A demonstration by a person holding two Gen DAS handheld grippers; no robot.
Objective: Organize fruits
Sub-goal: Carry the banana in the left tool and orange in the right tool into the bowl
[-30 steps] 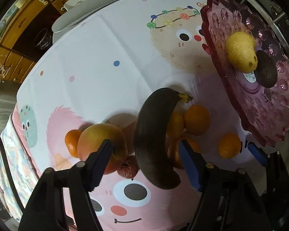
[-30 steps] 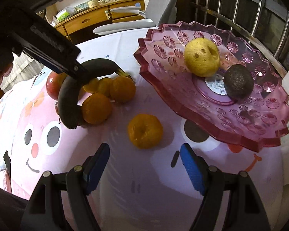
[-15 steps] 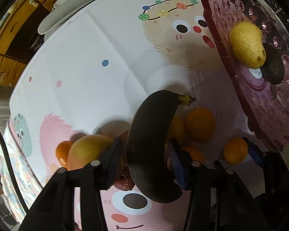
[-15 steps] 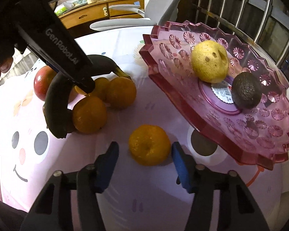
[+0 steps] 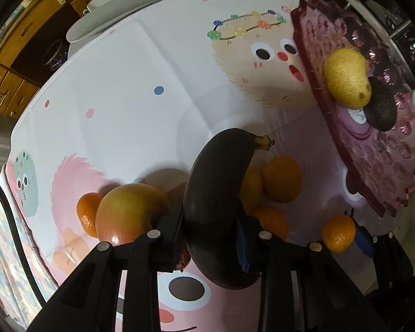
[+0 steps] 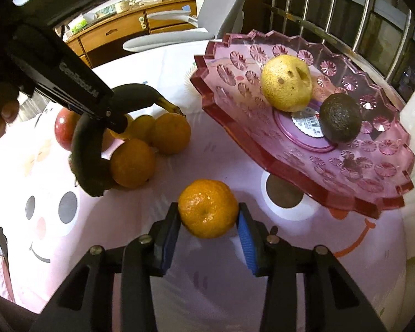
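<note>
The left gripper (image 5: pixel 210 238) is closed around the blackened banana (image 5: pixel 215 202), gripped across its thick middle. The banana's long axis runs away from the gripper, curving up and to the right, with the yellow stem tip (image 5: pixel 264 141) pointing towards the pink glass plate (image 5: pixel 395 166). In the right wrist view the same banana (image 6: pixel 91 144) is seen draped over the pile of oranges (image 6: pixel 152 141) on the worktop (image 5: pixel 141 77); whether it is lifted clear of them or only resting cannot be told from these views.

The right gripper (image 6: pixel 209 229) is set around a single mandarin (image 6: pixel 207 209), its two pads pressed or very nearly pressed against the fruit's sides. The grip appears made, though contact on the right pad is hard to confirm.

The plate is raised on a foot, and its rim overhangs the worktop just beyond and to the right of the mandarin. A yellow pear-like fruit (image 6: pixel 287 83) and a dark avocado (image 6: pixel 340 117) are already held on it, near the centre.

The coming move is judged to turn on this: the plate lies up and to the right of both grippers, and the right gripper is much the nearer. The mandarin must be raised above the rim before being carried across. Free space is left on the plate's near side (image 6: pixel 262 127), where the mandarin could probably be set down.

A red and yellow apple-like fruit (image 5: pixel 130 210) lies just left of the left gripper.
</note>
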